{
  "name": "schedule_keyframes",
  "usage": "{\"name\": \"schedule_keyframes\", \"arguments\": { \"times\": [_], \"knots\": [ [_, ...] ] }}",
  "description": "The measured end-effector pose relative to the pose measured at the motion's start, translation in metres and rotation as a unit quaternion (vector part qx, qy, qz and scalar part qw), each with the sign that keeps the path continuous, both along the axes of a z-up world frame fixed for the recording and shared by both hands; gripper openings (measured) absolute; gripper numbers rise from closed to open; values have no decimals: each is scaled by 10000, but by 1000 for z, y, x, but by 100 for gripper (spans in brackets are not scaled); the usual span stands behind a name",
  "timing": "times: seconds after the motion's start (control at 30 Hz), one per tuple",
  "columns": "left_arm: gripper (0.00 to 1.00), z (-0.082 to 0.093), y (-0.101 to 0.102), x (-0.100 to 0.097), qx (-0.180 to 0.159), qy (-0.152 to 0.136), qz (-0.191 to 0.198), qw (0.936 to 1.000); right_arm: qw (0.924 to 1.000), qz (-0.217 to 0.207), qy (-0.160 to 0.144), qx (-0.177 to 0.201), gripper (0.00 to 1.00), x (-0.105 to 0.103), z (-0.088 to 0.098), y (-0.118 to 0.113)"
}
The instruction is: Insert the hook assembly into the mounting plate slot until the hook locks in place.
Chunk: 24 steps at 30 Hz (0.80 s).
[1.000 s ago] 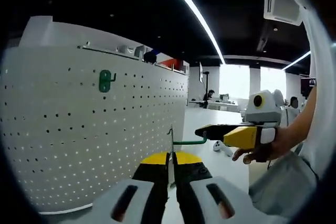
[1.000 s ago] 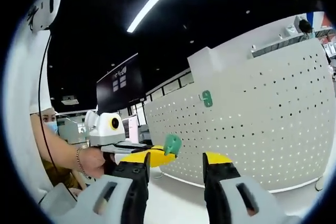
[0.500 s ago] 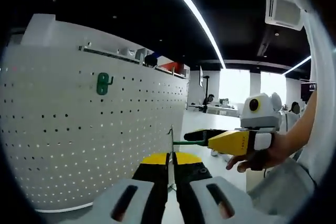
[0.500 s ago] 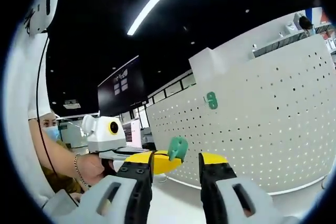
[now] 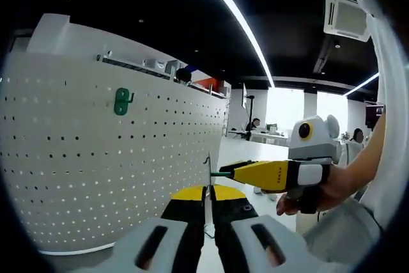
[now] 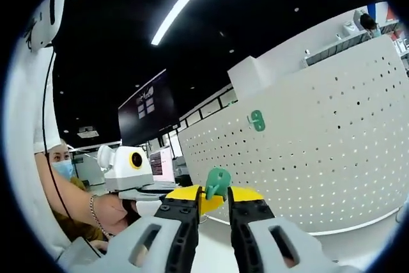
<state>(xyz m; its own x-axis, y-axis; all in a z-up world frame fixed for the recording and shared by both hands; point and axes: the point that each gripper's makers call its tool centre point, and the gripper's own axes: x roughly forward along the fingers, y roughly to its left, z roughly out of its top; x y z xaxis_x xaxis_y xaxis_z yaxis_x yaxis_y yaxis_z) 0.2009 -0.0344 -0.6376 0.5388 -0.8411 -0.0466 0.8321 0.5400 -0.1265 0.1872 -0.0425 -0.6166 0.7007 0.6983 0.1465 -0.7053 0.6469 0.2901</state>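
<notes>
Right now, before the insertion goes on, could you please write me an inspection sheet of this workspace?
Surface: white curved pegboard, standing upright.
Job's things: green mounting plate in the left gripper's jaws; a thin green hook stem runs between it and the right gripper's tip; lock cannot be told.
Clutter: another green hook already on the pegboard.
Grippers: left gripper shut on the plate; right gripper jaws narrowly apart beside the plate, grip not certain.
Cables: thin dark cable near the person.
Surroundings: ceiling light strip, office desks behind.
</notes>
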Motion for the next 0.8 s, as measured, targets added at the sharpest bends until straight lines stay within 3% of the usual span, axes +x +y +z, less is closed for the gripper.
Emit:
{"name": "schedule_keyframes", "arguments": {
  "times": [0.6,0.8],
  "knots": [
    [2,1,3,1,-44,12,99,9999,10000,-40,17,-19,5,6,2,8],
    [2,-1,4,1,68,-46,232,9997,9994,-246,20,-225,4,10,-2,11]
  ]
}}
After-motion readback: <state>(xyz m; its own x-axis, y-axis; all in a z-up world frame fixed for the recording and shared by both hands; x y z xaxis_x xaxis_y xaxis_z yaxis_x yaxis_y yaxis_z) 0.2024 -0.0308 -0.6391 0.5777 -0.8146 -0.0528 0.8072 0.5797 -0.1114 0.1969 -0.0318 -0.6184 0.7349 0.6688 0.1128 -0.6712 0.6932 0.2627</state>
